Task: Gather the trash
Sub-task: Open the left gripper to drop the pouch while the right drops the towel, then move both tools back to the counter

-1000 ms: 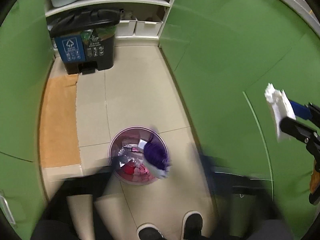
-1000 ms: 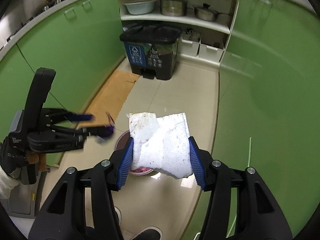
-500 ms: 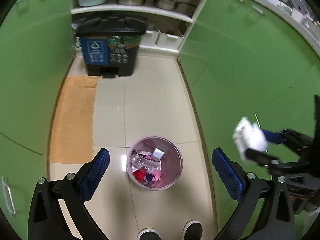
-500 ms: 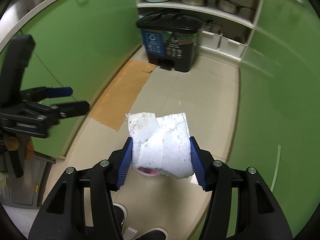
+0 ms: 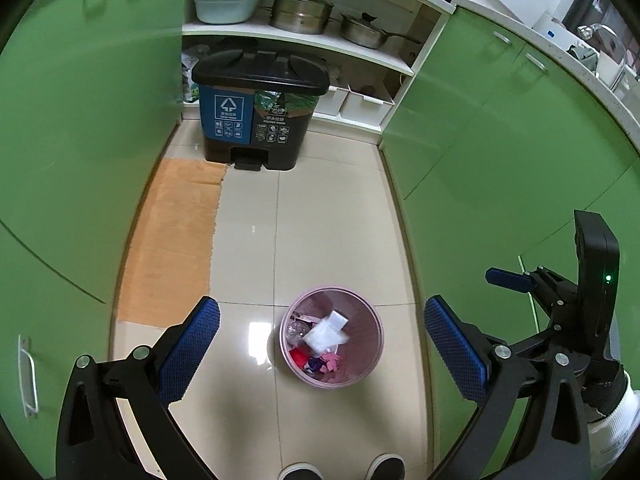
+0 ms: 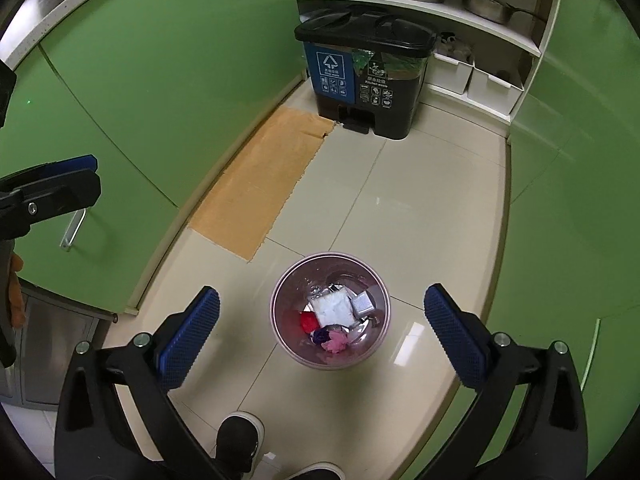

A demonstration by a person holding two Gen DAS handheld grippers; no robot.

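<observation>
While our right tool [image 6: 320, 322] is opening above the pink bin [image 6: 280, 280] with nothing between its pads, the white foam scrap [image 6: 332, 308] lies inside that bin; our left tool [image 5: 320, 344] gapes empty.

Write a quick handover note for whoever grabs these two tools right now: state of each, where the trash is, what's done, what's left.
Left tool: open, empty, above the floor near the pink bin.
Right tool: jaws opening, nothing between them, above the same bin.
Trash: the white crumpled paper lies in the bin on top of red, purple and pink scraps and a small grey box.
Done: this paper is in the bin.
Left: no loose trash shows on the visible floor; check elsewhere. The black pedal bin stands shut by the shelves.
</observation>
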